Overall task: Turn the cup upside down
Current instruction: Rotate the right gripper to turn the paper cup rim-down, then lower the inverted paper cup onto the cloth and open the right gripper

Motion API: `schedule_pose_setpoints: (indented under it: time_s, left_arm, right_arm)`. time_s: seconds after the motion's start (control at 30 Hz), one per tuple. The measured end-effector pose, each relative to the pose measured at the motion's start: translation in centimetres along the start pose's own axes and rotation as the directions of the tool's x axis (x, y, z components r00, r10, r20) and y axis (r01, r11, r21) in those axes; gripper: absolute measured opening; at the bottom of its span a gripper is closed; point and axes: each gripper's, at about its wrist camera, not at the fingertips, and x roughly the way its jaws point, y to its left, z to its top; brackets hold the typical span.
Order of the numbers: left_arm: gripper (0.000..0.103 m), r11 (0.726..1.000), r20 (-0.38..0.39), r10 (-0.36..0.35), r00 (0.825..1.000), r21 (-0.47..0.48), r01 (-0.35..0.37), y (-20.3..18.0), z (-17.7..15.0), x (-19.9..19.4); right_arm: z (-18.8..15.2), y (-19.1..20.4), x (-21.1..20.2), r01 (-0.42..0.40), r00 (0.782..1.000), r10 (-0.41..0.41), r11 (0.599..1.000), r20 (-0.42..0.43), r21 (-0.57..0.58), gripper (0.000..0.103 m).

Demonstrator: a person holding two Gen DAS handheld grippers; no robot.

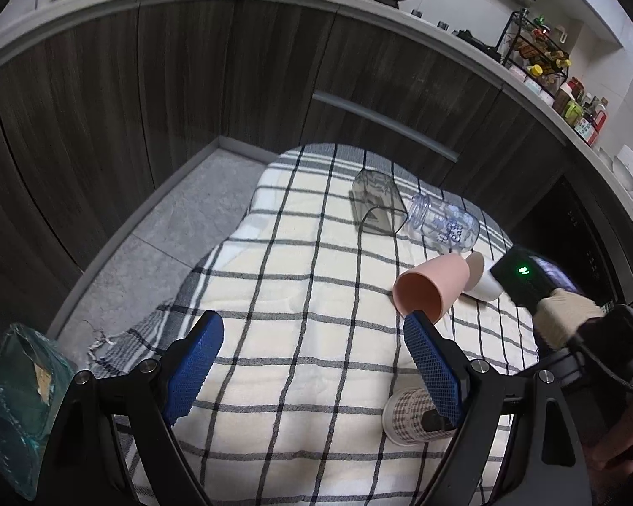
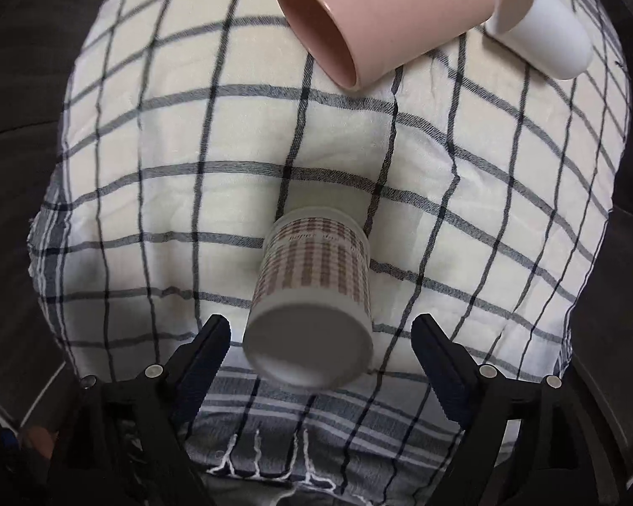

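Note:
A white cup with a brown check pattern (image 2: 312, 295) stands upside down on the checked cloth (image 2: 169, 135), its flat base up. My right gripper (image 2: 320, 337) is open, its jaws on either side of the cup's base and apart from it. The same cup shows in the left wrist view (image 1: 405, 417), partly behind a blue finger (image 1: 432, 367). My left gripper (image 1: 314, 337) is open and empty above the cloth (image 1: 308, 261). A pink cup (image 1: 430, 289) (image 2: 384, 17) lies on its side, mouth toward me.
A white cup (image 2: 540, 29) lies on its side behind the pink one. A smoky glass tumbler (image 1: 377, 206) and a clear printed jar (image 1: 445, 227) lie at the far end. Dark cabinets (image 1: 147, 97) and grey floor (image 1: 160, 236) surround the cloth. The right hand-held device (image 1: 569, 316) is at the right.

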Motion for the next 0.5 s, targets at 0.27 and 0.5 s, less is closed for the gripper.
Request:
schedule_pose_setpoints:
  time_s: [0.27,0.5]
  left_arm:
    - [0.089,0.997,0.088,0.026,0.996,0.07,-0.032,-2.0,-1.6,-4.6]
    - [0.089,0.988,0.136,0.08,0.988,0.121,-0.097,-2.8,-3.2,-7.3]
  right_arm:
    - [-5.3,-2.1,-4.2,-0.058,0.957,0.054,0.998,0.286,0.004,0.087]
    - [-10.1,-3.3,-4.9,-0.144,0.858,0.113,0.989,0.501,0.022,0.087]
